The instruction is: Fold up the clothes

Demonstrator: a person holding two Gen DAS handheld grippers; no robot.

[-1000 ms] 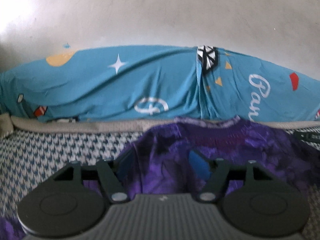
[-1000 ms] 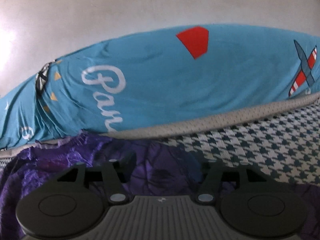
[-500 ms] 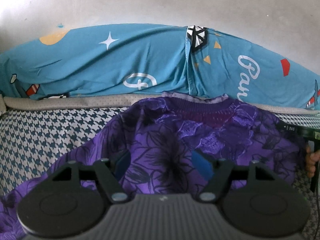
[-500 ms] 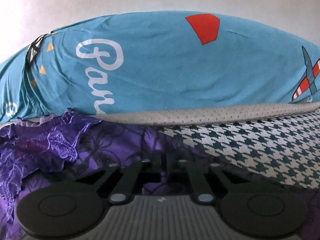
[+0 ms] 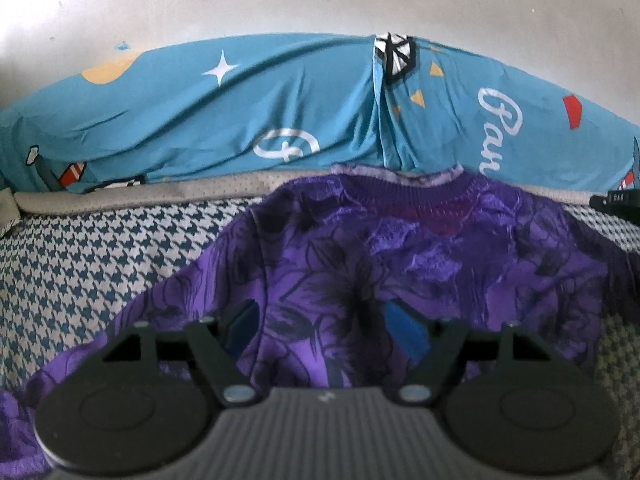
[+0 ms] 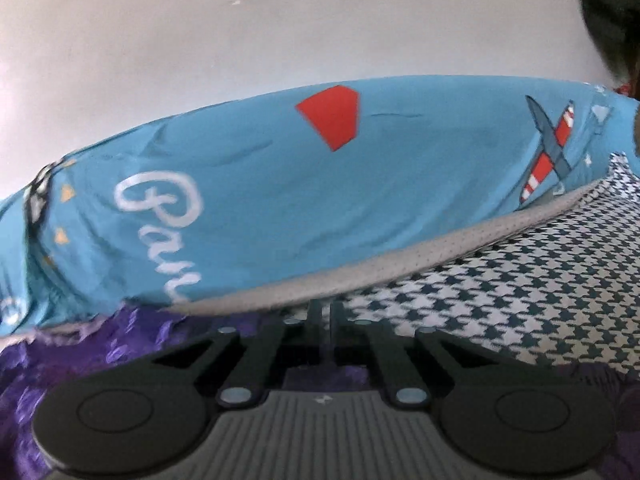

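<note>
We are finding the purple top (image 5: 420, 264) lying spread on the houndstooth bed (image 5: 100, 248), collar toward the blue pillow (image 5: 240, 120). Left gripper (image 5: 326, 320) is hovering with jaws released; right gripper (image 6: 321, 320) is clenching the top's edge, seemingly drawing a fold across.

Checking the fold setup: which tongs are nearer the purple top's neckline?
Left. The left tongs are open over the purple top mid-body, below its neckline; the right tongs are shut at the shoulder edge, off to the side.
</note>
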